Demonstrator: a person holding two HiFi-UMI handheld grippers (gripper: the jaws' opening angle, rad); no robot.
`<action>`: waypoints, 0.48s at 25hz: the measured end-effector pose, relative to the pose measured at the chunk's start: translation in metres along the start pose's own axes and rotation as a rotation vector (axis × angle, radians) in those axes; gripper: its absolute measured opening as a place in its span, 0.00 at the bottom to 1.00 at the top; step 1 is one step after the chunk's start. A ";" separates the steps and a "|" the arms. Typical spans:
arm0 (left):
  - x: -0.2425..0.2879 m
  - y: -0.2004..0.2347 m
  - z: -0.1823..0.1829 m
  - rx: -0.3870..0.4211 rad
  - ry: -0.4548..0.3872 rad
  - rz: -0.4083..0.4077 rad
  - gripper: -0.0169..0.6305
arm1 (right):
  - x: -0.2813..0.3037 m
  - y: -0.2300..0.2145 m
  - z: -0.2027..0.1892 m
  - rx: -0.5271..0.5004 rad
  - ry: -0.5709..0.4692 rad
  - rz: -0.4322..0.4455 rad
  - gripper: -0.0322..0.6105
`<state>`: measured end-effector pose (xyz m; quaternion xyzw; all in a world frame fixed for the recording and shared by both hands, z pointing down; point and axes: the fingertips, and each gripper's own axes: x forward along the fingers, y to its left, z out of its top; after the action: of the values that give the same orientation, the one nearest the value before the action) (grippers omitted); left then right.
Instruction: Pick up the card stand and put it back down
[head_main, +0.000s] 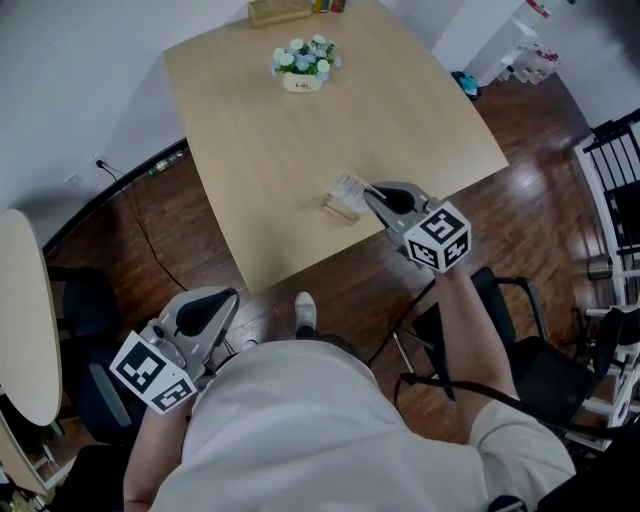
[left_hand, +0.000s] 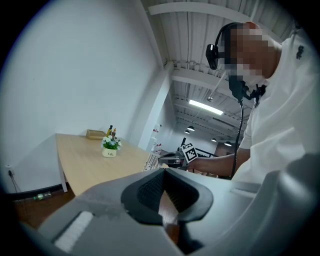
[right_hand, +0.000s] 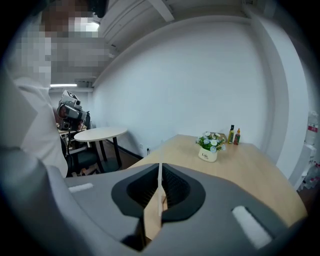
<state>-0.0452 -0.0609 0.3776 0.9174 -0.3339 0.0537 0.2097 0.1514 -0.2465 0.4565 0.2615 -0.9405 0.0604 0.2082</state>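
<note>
Right gripper (right_hand: 160, 176) jaws were clamped on the card stand (head_main: 344, 200) by its clear panel, probably lifting it off the table (head_main: 260, 150) near its front edge, while the left gripper (left_hand: 164, 180), closed and empty, idled by the torso.

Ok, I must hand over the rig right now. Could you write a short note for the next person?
Left gripper: tongs together, empty, held low beside the person, away from the table.
Right gripper: tongs shut on the card stand, over the table's near edge.
Done: stand gripped; it looks lifted off the table.
To do: lower it, set it upright on the table, open the tongs.
</note>
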 end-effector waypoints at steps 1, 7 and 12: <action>-0.005 -0.001 -0.001 0.003 -0.002 -0.007 0.03 | -0.003 0.007 0.003 -0.003 0.002 -0.004 0.08; -0.044 -0.005 -0.009 0.024 -0.022 -0.052 0.03 | -0.016 0.062 0.020 -0.015 0.015 -0.026 0.08; -0.081 -0.009 -0.017 0.026 -0.044 -0.076 0.03 | -0.025 0.119 0.032 -0.023 0.028 -0.033 0.08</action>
<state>-0.1014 0.0000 0.3704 0.9330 -0.3027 0.0301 0.1925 0.0980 -0.1406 0.4164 0.2735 -0.9338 0.0498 0.2251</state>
